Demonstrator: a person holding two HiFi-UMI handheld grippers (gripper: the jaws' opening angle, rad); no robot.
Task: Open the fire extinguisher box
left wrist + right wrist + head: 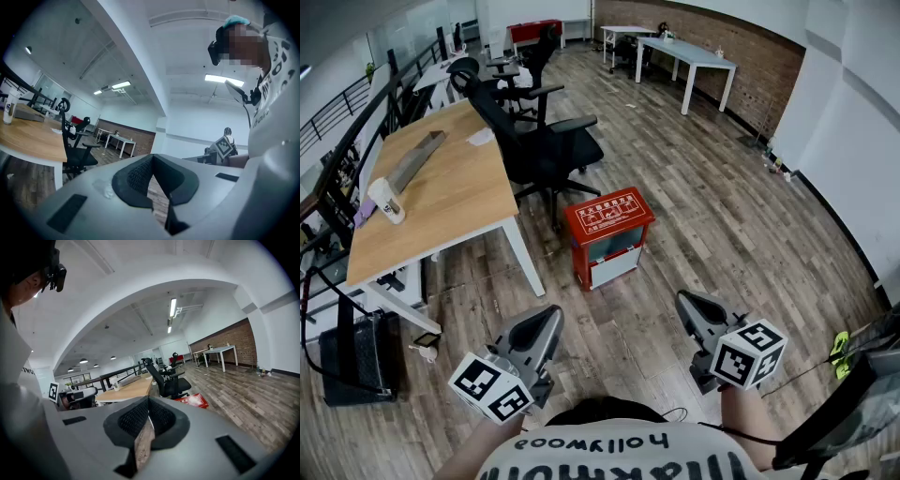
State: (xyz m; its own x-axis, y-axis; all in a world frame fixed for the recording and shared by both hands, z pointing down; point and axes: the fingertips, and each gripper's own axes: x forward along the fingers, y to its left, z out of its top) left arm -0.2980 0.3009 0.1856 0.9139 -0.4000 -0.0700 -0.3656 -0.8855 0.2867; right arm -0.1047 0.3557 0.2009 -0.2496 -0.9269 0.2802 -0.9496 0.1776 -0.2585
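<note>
**deskjockey:** ok, what are you seeing over on the left?

**gripfan:** a wooden desk (pixel 441 187) is running up that side. A white cup (pixel 386 200) is standing near its left edge, and a black office chair (pixel 539 141) is sitting just to the desk's right

**deskjockey:** and your left gripper?

**gripfan:** you're holding the left gripper (pixel 549 317) low at the bottom left, pointing up the wood floor (pixel 694 216). In its own view the left gripper (pixel 151 160) is showing its jaws pressed together with nothing between them

**deskjockey:** where's the box then?

**gripfan:** the red fire extinguisher box (pixel 607 217) is sitting on the floor mid-frame, near the desk's white leg and right in front of the chair. Its printed top is lying flat, and it's well apart from both grippers

**deskjockey:** right side?

**gripfan:** you're holding the right gripper (pixel 684 302) low at the bottom right. It's squeezed together too and empty, with the box (pixel 193 400) peeking past the right gripper (pixel 148 401) in that gripper's view
</note>
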